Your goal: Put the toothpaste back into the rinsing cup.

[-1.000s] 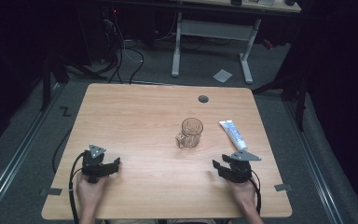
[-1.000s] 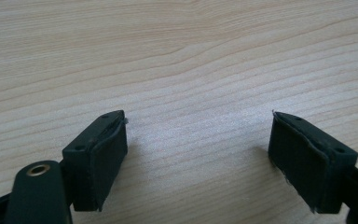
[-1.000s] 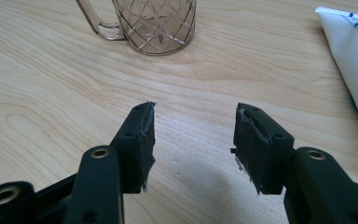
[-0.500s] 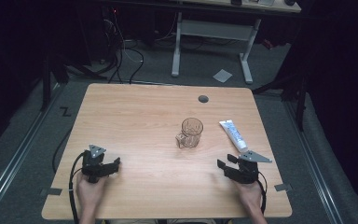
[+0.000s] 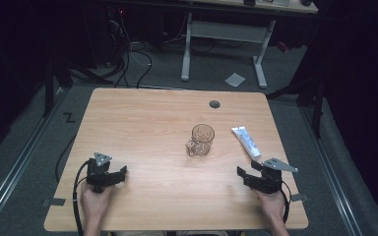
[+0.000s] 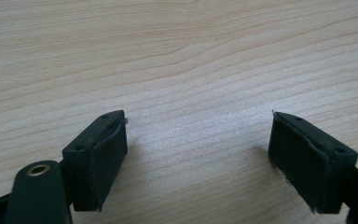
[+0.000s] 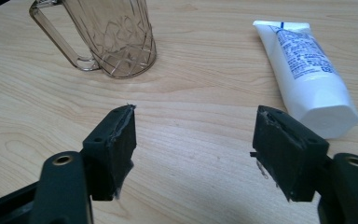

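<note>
Right gripper [image 5: 246,175] sits low at five o'clock on the table [image 5: 142,118], jaws just swung wide, nothing between them. Toothpaste tube [image 5: 246,141] lies flat just beyond it at twelve o'clock, cap end nearest. Clear glass mug [image 5: 201,140] stands upright at ten o'clock, near table centre. Left gripper [image 5: 119,173] rests at seven o'clock, spread wide over bare wood.

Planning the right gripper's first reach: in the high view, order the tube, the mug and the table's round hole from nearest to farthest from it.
From the right gripper:
1. White tube, just beyond it.
2. Clear mug, mid-table, toward the left.
3. Round hole, near the far edge.
</note>
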Motion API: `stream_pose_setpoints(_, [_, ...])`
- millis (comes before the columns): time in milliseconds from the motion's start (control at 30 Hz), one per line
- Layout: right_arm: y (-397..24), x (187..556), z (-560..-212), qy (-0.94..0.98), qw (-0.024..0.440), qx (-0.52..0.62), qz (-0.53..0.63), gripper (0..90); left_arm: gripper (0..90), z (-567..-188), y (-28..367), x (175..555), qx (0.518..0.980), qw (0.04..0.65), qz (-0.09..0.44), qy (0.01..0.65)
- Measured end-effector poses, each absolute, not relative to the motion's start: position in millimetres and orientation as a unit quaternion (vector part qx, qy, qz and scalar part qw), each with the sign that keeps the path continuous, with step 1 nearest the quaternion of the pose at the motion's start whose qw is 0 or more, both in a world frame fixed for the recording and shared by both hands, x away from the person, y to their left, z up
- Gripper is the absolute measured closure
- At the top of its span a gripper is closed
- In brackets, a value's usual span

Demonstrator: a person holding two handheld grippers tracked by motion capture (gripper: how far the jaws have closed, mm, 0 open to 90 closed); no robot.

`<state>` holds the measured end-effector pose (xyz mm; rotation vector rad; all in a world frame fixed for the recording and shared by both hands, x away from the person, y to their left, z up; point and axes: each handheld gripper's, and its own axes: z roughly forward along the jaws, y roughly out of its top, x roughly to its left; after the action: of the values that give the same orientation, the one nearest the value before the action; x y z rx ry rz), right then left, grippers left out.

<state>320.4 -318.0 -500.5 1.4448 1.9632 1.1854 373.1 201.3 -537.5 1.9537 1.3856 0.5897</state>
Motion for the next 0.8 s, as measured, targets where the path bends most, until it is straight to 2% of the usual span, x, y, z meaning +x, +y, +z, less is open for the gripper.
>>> stream_pose_setpoints(200, [-327, 323, -498, 0.704, 0.197, 0.530, 0.430, 22.5, 19.8, -537, 201, 373, 0.747, 0.331, 0.226, 0.530])
stream_pose_setpoints(600, [-339, 327, -486, 0.712, 0.204, 0.525, 0.419, 22.6, 19.8, -537, 201, 373, 0.748, 0.331, 0.225, 0.530])
stream_pose_setpoints(800, [-342, 331, -481, 0.712, 0.207, 0.523, 0.420, 28.8, 19.6, -537, 201, 373, 0.748, 0.331, 0.226, 0.529])
